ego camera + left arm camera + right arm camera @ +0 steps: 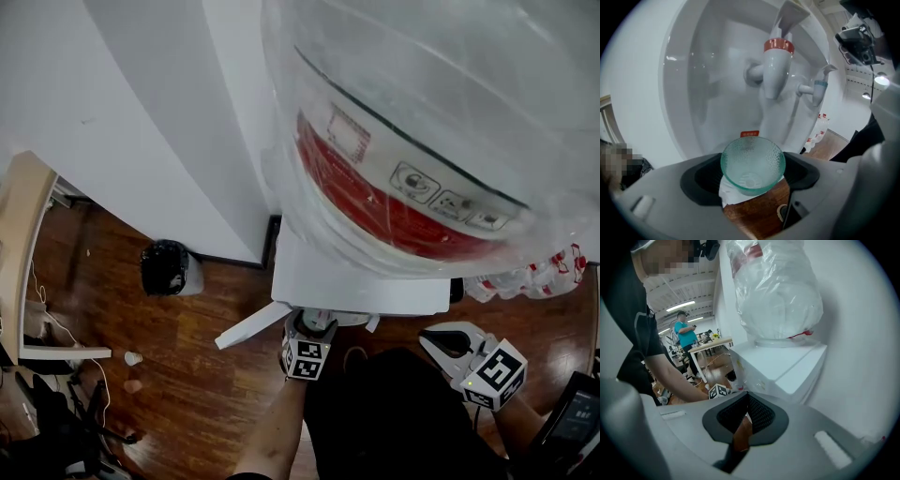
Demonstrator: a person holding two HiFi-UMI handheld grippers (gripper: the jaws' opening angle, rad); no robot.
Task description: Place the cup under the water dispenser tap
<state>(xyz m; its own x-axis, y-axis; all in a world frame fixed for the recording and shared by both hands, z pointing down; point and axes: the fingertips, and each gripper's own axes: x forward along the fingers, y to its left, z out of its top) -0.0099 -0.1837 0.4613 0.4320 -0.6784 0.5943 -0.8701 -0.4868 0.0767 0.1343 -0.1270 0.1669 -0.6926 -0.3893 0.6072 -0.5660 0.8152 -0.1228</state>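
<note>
1. One green-tinted pebbled glass cup sits clamped between the left gripper's jaws.
2. Two taps stand above and ahead of that gripper: the red-collared tap nearest, the blue-collared tap to its right.
3. The right gripper has its jaws together at the tips, with nothing between them.
4. Print on the one water bottle's red label is unreadable.
5. Only the left gripper view shows the taps and the cup.

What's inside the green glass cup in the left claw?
Nothing: the cup looks empty, its base showing. The left claw grips its outside, covering none of the inside.
</note>
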